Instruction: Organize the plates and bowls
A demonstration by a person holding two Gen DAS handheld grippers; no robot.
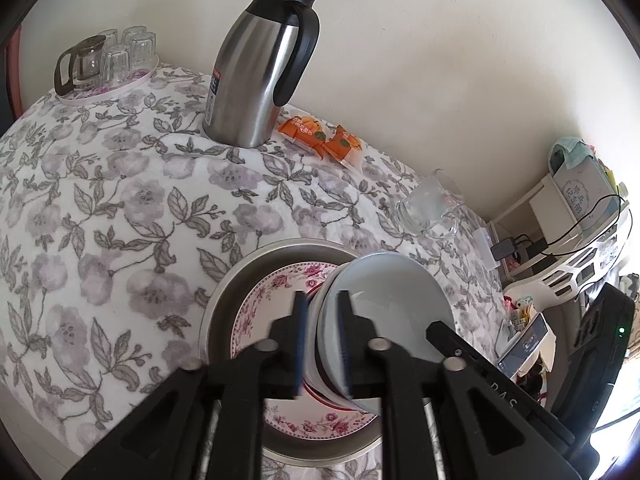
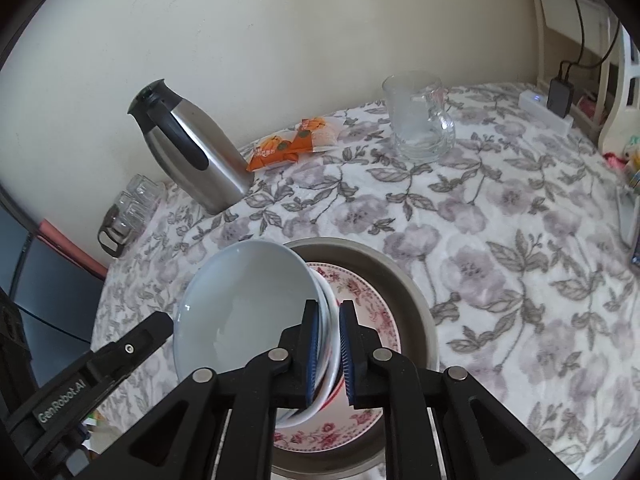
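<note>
Pale bowl tilted, apparently rim-up, over floral plate

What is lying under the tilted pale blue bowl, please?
Under the pale blue bowl a second bowl's white rim shows, nested. Below lies a floral plate inside a metal pan. The plate's middle is covered, so anything there cannot be seen.

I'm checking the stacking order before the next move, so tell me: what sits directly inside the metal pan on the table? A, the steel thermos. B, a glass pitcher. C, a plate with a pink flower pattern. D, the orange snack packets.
C: the flowered plate lies flat inside the metal pan, with tilted pale bowls held above it; the pitcher, packets and thermos all stand apart on the tablecloth.
</note>
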